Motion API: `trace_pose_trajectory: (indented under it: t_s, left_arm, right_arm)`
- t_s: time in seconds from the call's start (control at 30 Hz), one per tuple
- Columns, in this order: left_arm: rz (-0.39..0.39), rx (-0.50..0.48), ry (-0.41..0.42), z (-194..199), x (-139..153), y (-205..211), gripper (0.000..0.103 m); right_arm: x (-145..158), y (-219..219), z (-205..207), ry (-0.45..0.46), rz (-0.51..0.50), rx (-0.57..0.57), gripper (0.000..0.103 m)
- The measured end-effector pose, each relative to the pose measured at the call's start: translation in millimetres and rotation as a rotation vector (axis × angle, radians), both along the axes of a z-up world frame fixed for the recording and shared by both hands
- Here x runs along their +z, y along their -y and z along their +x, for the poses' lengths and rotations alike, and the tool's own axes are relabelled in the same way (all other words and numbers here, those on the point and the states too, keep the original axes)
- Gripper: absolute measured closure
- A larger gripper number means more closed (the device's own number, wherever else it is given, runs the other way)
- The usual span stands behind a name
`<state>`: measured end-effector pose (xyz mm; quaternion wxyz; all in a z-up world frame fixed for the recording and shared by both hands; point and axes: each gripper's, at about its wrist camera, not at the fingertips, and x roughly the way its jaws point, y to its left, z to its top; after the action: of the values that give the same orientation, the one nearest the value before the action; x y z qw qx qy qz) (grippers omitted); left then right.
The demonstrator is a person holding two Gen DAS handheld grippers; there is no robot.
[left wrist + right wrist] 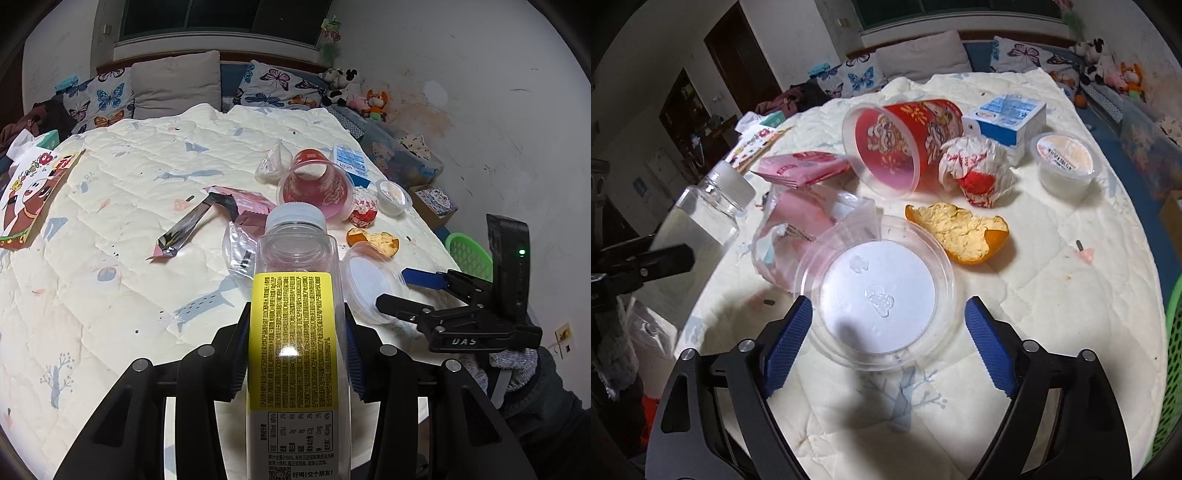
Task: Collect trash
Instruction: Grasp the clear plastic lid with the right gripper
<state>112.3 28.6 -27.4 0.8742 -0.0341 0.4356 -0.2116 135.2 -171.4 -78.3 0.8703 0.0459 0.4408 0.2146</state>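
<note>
Trash mostly remains: my left fingers (295, 354) pinch the bottle (295, 295); my right fingers (886, 347) are spread around the lid (879, 291); cup (901, 144), peel (960, 232) and wrappers (975, 170) lie beyond.

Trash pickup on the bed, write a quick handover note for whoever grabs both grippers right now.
Left gripper: shut on the clear plastic bottle with yellow label.
Right gripper: open, fingers either side of the clear round plastic lid, not gripping yet.
Still on the quilt: red printed plastic cup on its side, orange peel, crumpled red-and-white wrapper, pink sachets, small sealed white tub, blue-and-white carton.
Green mesh basket at the right edge.
</note>
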Motion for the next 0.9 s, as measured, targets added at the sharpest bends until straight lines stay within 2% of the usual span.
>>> trace_pose_trajectory:
  t_s: [0.23,0.37,0.9]
  left_arm:
    - [-0.002,-0.002,0.001,-1.5,-0.8,-0.3,0.06]
    - [-0.001,-0.006,0.002,-1.5,-0.5,0.3,0.06]
    - [-0.003,0.0,0.002,-0.4,1.6,-1.9,0.06]
  right_arm:
    - [-0.9,-8.0,1.9,0.014,-0.016,0.013,0.011]
    - [1.9,-7.2,0.7,0.011,0.01,0.029,0.009]
    - [-3.6,-24.9,6.6,0.014,-0.046,0.061,0.007]
